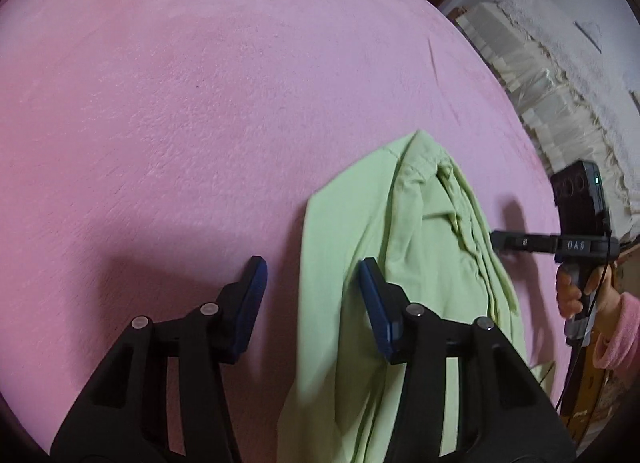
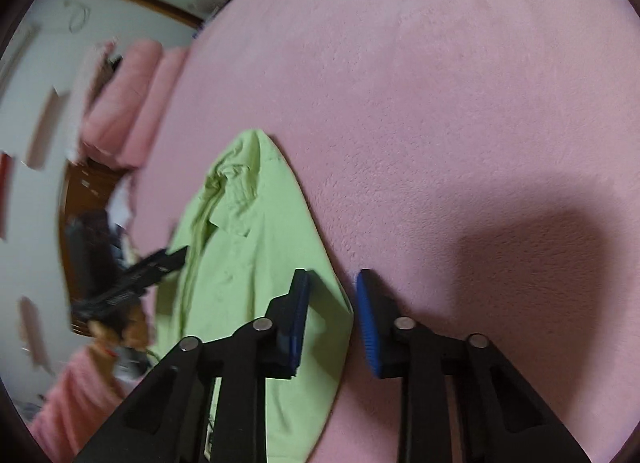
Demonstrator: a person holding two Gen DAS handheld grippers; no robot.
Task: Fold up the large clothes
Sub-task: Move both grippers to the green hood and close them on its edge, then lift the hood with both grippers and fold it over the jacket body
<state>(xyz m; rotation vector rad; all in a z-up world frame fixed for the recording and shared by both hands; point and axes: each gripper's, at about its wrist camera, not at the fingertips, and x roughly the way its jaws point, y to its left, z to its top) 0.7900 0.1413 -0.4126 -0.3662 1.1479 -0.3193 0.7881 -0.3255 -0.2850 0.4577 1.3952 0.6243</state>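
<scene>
Left hand-held gripper [image 1: 310, 295]: tilted steeply down over the bed, jaws parted about halfway with nothing between them; the left blue pad sits over bare blanket, the right pad over the shirt's edge.
Right hand-held gripper [image 2: 332, 311]: also angled downward, jaws apart with a narrower gap; the shirt's curved edge lies below that gap, pads not pressing on it.
Right hand [image 1: 576, 295]: seen from the left wrist view, fingers wrapped round the grey handle, pink fuzzy sleeve [image 1: 618, 339] at the wrist.
Left hand: blurred in the right wrist view, pose unclear.
Green shirt [image 1: 400, 263]: light green, lying partly folded and narrow on the pink blanket [image 1: 200, 103], collar end pointing away from both cameras.
Writing: white letters "DAS" on the right tool's black body [image 1: 576, 246].
Background: folded pink bedding [image 2: 132, 103] stacked beyond the bed.
</scene>
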